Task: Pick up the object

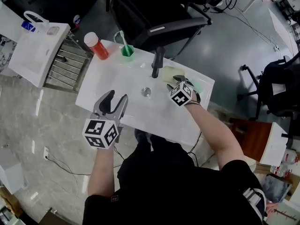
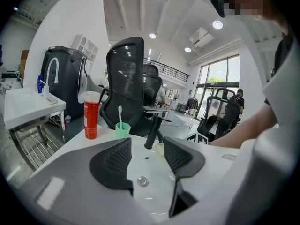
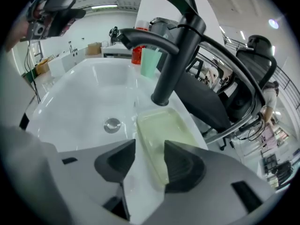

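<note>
Near end of pale tray (image 3: pixel 161 130) partly behind right gripper (image 3: pixel 149 150)

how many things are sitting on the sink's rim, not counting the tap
3: red bottle at the far left corner, green cup beside it, pale tray by the tap at the right gripper. That gripper may hide more.

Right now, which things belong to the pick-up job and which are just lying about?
In the job: pale yellow-green translucent tray, the likely target; right gripper, jaws open above it.

Lying about: red bottle with white cap; green cup holding a toothbrush; black faucet; white sink; left gripper, open and empty.
</note>
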`<state>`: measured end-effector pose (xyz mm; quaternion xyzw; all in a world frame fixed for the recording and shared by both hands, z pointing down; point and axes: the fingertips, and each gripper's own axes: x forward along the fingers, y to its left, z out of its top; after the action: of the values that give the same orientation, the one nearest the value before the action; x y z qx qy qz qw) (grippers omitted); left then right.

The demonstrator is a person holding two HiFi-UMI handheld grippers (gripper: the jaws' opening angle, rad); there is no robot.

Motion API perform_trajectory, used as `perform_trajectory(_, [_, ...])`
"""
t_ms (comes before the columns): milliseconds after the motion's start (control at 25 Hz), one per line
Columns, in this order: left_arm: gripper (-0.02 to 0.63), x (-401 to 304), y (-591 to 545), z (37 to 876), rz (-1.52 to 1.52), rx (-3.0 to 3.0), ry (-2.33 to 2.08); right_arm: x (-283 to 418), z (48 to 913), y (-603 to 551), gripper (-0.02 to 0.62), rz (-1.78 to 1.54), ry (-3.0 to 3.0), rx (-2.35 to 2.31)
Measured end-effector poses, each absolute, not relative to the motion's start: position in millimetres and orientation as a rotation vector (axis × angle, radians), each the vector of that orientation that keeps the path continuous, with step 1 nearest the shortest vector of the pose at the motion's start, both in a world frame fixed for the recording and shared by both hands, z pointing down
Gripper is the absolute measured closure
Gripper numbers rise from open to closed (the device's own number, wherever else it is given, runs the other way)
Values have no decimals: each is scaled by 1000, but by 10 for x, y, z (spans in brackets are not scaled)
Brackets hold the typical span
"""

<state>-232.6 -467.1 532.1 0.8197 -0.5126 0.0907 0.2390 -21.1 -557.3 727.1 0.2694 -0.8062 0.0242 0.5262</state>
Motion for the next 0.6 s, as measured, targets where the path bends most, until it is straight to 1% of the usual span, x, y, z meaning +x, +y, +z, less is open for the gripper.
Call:
perform_trajectory(80, [383,-2361,-4657,5336,248,2241,-1407,-200,7279,-5608,421,11,-1907,658])
perform_trajectory(160, [383,-2390,-4647,5333,245,2241,-1409,-204,7278,-5628,441,-24,-1893,654])
perform_trajectory(280, [387,-2420,-4612,5304,237,2251,-1406,-194,7228,-5617,496,-55,-1879,659])
perform_trajectory(400, [390,-2479,-4576,5221,225,2272,-1407,-207,7077,-5593,529,-67,-1886,674])
perform_trajectory(600, [394,-2613,-4495,5044,190,2310,-1405,-277,6731,-5491,536,-52,-1918,717])
